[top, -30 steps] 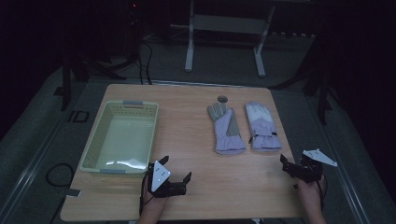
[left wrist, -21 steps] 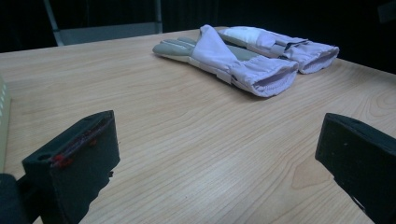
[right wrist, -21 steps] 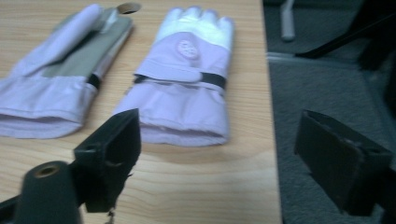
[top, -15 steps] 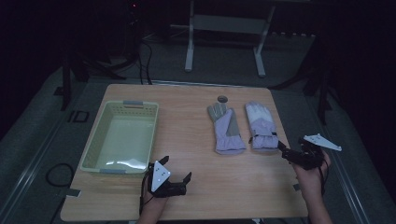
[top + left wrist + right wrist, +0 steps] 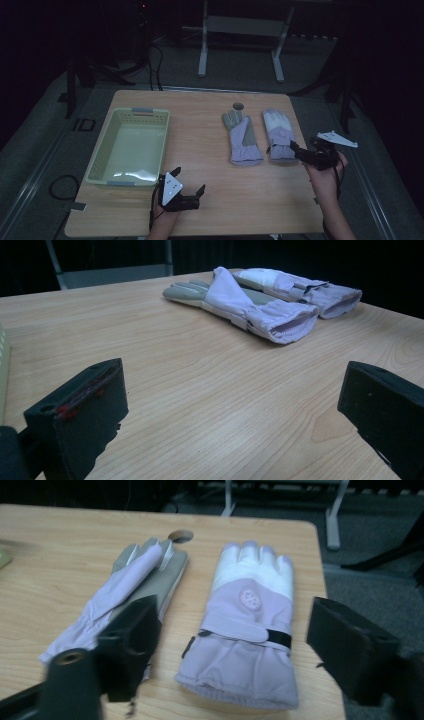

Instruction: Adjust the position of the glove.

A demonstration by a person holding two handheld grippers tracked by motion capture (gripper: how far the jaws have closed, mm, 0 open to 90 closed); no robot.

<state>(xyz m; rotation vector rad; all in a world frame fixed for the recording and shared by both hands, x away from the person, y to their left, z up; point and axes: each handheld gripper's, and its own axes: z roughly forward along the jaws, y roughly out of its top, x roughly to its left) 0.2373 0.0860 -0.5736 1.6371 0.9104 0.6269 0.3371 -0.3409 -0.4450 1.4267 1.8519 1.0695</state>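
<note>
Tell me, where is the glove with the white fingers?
In the high view, the white-fingered glove lies on the table's right side, beside the grey-palmed glove.

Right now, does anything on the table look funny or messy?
Only a little: the left glove lies palm up, grey side showing, while the right glove lies back up. Both lie flat and tidy on the table.

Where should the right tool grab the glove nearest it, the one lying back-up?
Grip the glove at its cuff, coming from the near table edge. The cuff faces the right tool, lies flat, and its puffy bulk should fit between the open jaws.
</note>
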